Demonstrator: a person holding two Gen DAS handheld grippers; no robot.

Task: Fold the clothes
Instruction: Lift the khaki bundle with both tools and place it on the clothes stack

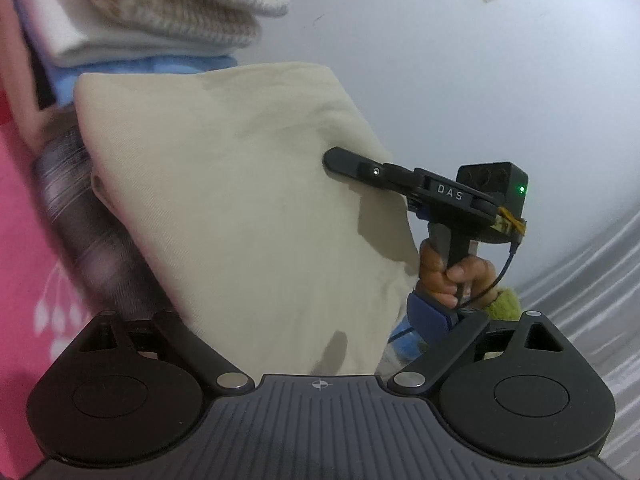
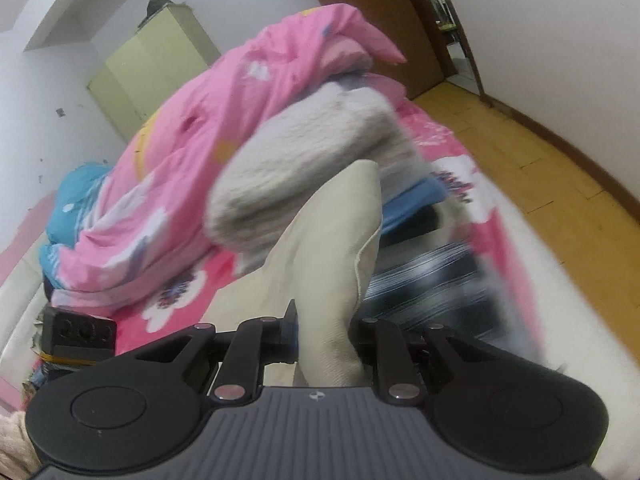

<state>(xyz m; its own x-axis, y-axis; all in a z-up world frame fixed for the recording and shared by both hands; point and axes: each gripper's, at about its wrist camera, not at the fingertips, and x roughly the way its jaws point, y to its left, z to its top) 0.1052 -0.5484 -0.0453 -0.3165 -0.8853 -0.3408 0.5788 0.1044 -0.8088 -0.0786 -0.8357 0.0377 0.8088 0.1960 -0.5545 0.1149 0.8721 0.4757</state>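
Clamped in right gripper and, seemingly, left gripper: folded cream cotton garment, liable to slip, sag and topple cream knit-topped stack just beyond.

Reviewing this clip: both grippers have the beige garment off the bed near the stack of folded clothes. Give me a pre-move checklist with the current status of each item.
1. Right gripper clamped on the beige garment: ok.
2. Left gripper's grip on the garment: cannot tell; cloth hides its fingertips.
3. Garment folded flat, no loose ends: cannot tell; only one face and one edge show.
4. Folded stack tidy, knit on top: ok.
5. Garment clear of the striped dark cloth: cannot tell, blurred.
6. Pictures sharp enough to judge placement: not ok.
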